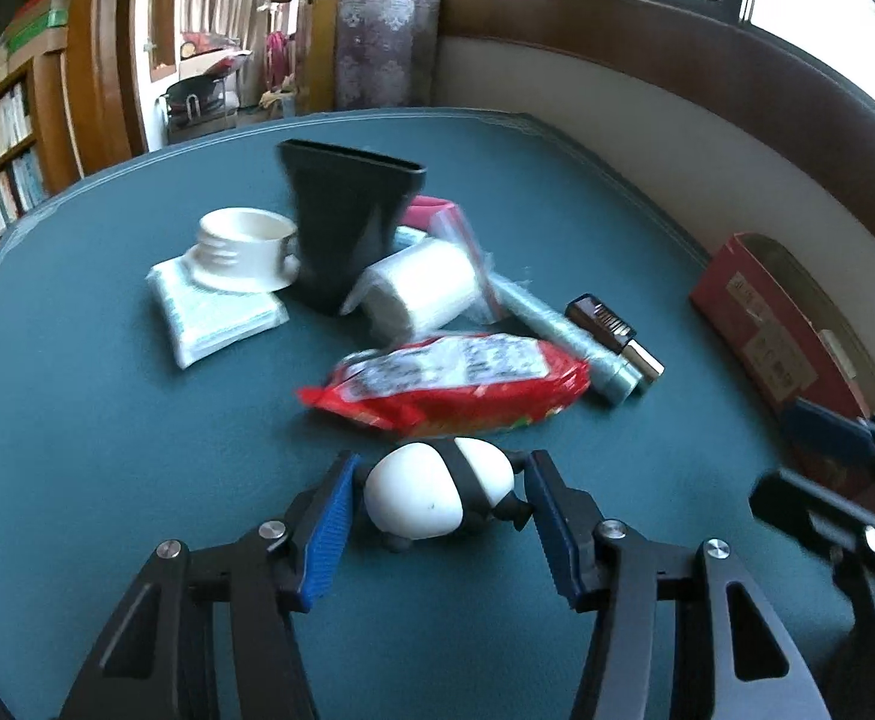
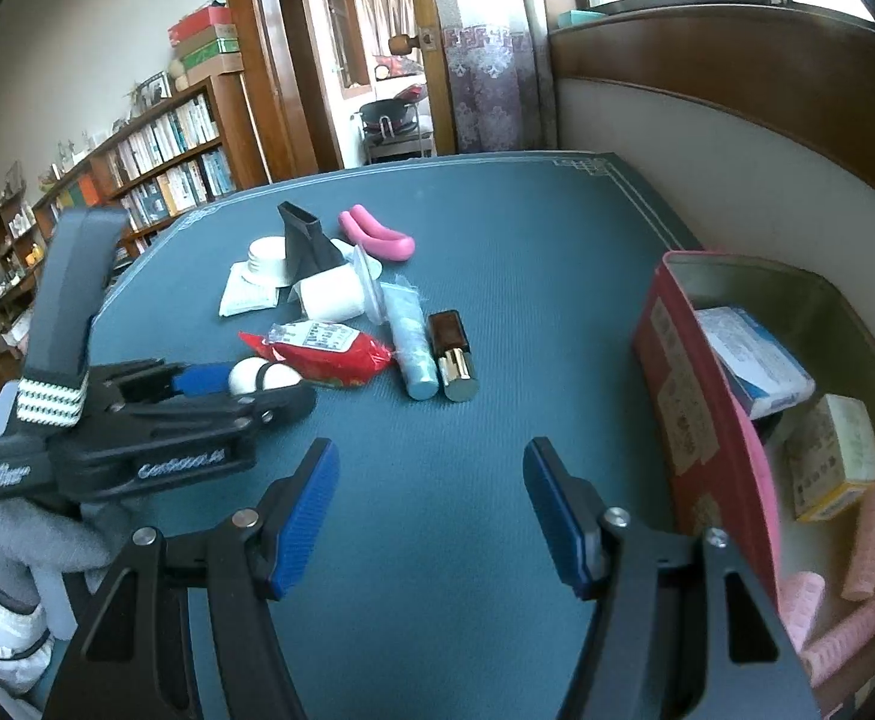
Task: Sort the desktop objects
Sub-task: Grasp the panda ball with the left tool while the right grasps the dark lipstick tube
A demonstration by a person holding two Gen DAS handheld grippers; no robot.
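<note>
The left gripper point(image 1: 437, 498) has its blue pads spread on either side of a black-and-white panda figure point(image 1: 437, 495), the one toy of its kind on the table. Whether the pads press it or only flank it I cannot tell: the left pad looks just off the white head, the right pad near a black limb. The right gripper point(image 2: 431, 516) is wide open over bare blue table mat point(image 2: 497, 240), nothing between its fingers.

Just beyond the panda lies one red snack packet point(image 1: 449, 384). Behind that sit one white roll in clear wrap point(image 1: 419, 294), one black funnel-shaped nozzle point(image 1: 347, 228) standing upright, one white screw-thread lid point(image 1: 245, 255) resting on one flat white sachet point(image 1: 215, 312). To the right, side by side and touching, are one pale blue tube point(image 1: 563, 336) and one dark brown bottle with a gold cap point(image 1: 614, 336).

The right wrist view shows plenty that the left misses. A pink U-shaped piece point(image 2: 377, 237) appears whole there, only a sliver of it peeping past the nozzle in the other view. The red tin box point(image 2: 701, 420) at the table's right edge opens up too: inside are two cartons, one blue-and-white point(image 2: 749, 360), one pale yellow point(image 2: 833, 456), plus several pink foam rollers point(image 2: 863, 552). That view also catches the left gripper side-on, held by a grey-gloved hand point(image 2: 29, 534). The left wrist view gives only the box's outer wall and the close look at the panda.
</note>
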